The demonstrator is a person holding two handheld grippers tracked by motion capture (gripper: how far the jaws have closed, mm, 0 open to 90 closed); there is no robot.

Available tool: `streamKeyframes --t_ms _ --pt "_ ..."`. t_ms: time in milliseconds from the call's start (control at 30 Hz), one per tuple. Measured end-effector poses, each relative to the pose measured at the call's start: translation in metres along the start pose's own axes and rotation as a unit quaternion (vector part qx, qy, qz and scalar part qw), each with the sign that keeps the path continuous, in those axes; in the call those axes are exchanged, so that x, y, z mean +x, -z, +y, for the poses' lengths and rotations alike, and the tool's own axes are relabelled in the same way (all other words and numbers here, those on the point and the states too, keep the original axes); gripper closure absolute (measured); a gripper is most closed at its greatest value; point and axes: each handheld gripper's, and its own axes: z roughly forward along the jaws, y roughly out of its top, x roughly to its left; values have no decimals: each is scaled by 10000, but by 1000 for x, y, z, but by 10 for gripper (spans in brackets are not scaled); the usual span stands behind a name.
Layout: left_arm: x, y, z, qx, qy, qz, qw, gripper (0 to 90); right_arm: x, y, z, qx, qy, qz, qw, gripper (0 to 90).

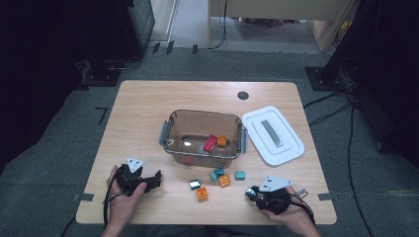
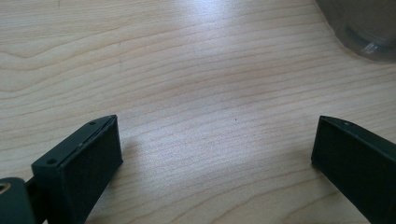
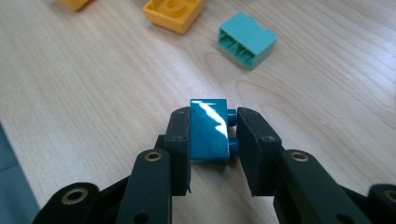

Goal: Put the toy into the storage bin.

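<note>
My left gripper (image 1: 157, 178) sits at the near left of the wooden table (image 1: 138, 103), held low in my left hand (image 1: 122, 200); in the left gripper view its jaws stand wide apart over bare wood with nothing between them, and a corner of the clear tub (image 2: 364, 28) shows at the upper right. Centre table: the clear tub (image 1: 170, 129) stands upright with grey latches at both ends and holds a red brick (image 1: 210, 143) and an orange brick (image 1: 222, 140), touching each other near its right end. Just in front of the tub lies a loose group of bricks: a dark teal one (image 1: 194, 184), an orange one (image 1: 202, 193) nearest me, a teal pair (image 1: 216, 174), another orange brick (image 1: 224, 180) and a light teal brick (image 1: 240, 175) slightly apart on the right. The white lid (image 1: 272, 134) lies flat on the table right of the tub, close beside it. My right gripper (image 1: 250, 193) is at the near right in my right hand (image 1: 289, 215). In the right gripper view its jaws are clamped on a dark teal brick (image 3: 208, 130), one pad on its smooth face, the other against its studs, the brick at table level. Beyond it lie a yellow-orange brick (image 3: 173, 11) and a light teal brick (image 3: 247, 39), hollow side showing, apart from each other.
</note>
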Motion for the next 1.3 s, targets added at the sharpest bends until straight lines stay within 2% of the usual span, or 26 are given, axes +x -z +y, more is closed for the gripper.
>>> streamKeyframes --t_ms 467,733,1000,1200,1300 --pt "0 0 0 0 0 0 10000 13 -8 7 3 -162 -227 -241 9993 680" --pt "0 0 0 0 -1 0 10000 13 -18 13 8 -183 -568 -331 9977 681" --pt "0 0 0 0 0 0 10000 13 -31 22 24 -234 -772 -430 9958 681" --pt "0 0 0 0 0 0 10000 13 -41 34 41 -317 -776 -485 9953 681" --pt "0 0 0 0 -2 1 10000 13 -46 39 50 -331 -758 -419 9957 681"
